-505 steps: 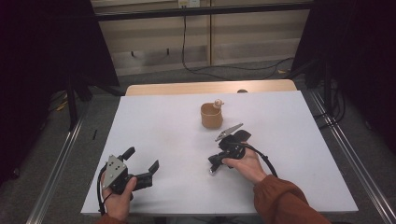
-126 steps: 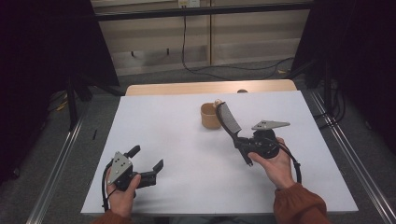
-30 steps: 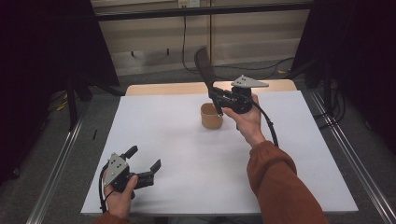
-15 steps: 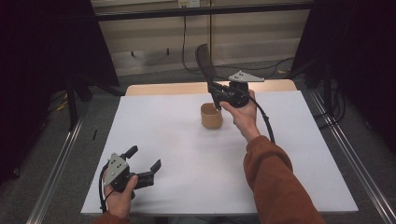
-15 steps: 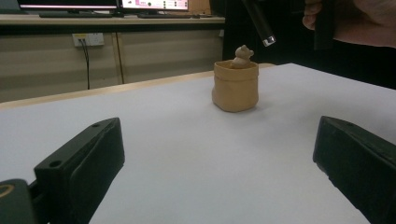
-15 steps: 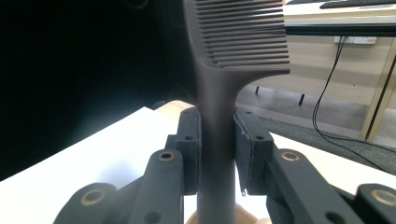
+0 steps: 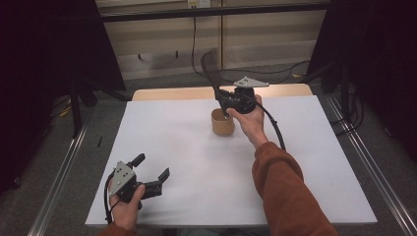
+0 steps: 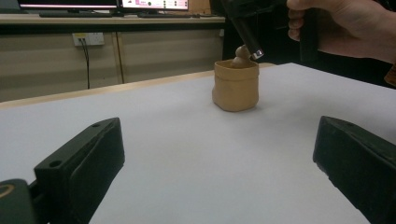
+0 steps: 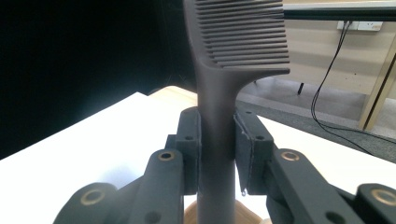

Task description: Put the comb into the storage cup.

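Observation:
My right gripper (image 7: pixel 225 101) is shut on the handle of a dark comb (image 7: pixel 208 68), teeth end pointing up and away. In the right gripper view the comb (image 9: pixel 218 116) stands upright between the pads. Its handle end (image 8: pixel 250 39) hangs just over the mouth of a tan cup (image 7: pixel 222 123), which holds a rounded tan piece (image 8: pixel 242 53). The cup's rim (image 9: pixel 254 212) peeks out below the jaws. Near the table's front left corner my left gripper (image 7: pixel 152 166) rests open, nothing between its jaws, aimed toward the cup (image 8: pixel 236 86).
The white tabletop (image 7: pixel 172 132) has a wooden strip (image 7: pixel 172 93) along its far edge. Metal rails (image 7: pixel 366 162) run along both sides. Cables (image 7: pixel 275 73) lie on the floor beyond, with dark curtains at left and right.
My right hand has carried the comb a little left and down, so its handle end now hangs over the cup. The left gripper has stayed put.

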Available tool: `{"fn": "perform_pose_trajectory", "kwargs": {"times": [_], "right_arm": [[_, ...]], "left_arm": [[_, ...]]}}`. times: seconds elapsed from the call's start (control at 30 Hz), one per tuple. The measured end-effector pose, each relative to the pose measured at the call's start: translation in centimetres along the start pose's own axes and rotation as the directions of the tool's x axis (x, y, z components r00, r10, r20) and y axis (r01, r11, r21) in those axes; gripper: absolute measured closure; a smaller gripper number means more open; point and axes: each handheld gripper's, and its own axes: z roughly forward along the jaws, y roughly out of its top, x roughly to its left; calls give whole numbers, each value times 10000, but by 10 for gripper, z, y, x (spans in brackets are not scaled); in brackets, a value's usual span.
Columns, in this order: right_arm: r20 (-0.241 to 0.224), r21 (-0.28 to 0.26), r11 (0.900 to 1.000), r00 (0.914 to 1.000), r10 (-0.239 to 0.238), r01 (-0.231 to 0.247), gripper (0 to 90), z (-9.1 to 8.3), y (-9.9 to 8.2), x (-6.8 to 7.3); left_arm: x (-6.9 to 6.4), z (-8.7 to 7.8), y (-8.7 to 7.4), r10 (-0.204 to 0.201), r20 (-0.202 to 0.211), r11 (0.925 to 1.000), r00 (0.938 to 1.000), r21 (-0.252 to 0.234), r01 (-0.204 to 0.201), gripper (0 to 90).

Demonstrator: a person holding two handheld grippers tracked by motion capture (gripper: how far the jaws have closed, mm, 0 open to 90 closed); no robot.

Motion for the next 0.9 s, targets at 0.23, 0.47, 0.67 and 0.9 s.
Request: {"fn": "perform_pose_trajectory", "kwargs": {"times": [0.23,0.47,0.67,0.9], "right_arm": [[114,95,10000,9999,27,-28,732,11,-8,-3],[223,213,9997,9997,77,-82,731,15,-12,-7],[199,300,9995,9998,38,-44,731,18,-16,-6],[288,435,9990,9995,-88,75,731,22,-21,-7]], "left_arm": [[0,1,0,-31,58,10000,10000,31,31,21],[0,1,-1,-61,68,9999,10000,113,60,21],[0,1,-1,-21,68,9999,10000,130,20,21],[0,1,-1,-56,69,9999,10000,97,55,22]]}}
